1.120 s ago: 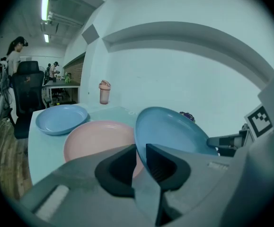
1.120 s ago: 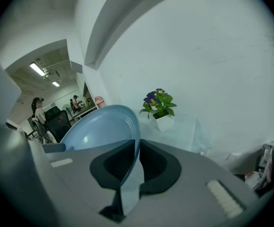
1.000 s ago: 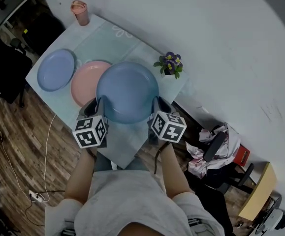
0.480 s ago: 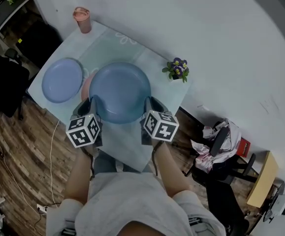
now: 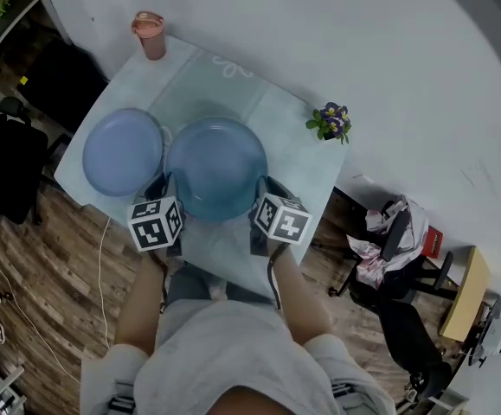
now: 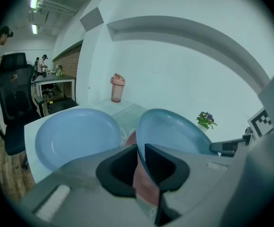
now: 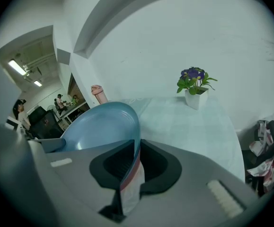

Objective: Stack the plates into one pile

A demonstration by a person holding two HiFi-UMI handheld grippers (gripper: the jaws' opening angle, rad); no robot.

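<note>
I have the left gripper [image 5: 168, 190] and the right gripper [image 5: 262, 192] clamped on opposite rims of the blue plate [image 5: 215, 167], over the pink plate [image 6: 130, 137], beside a second blue plate [image 5: 122, 151].

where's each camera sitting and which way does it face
Head view: on the person's head, facing steeply down at the table; shows forearms, left claw, right claw.
Left gripper view: on the left claw, facing the wall along its jaws, clamped on the blue plate.
Right gripper view: on the right claw, facing the wall; its jaws clamp the opposite rim.
Shared: both gripper views show the blue plate, cup and flower pot.
</note>
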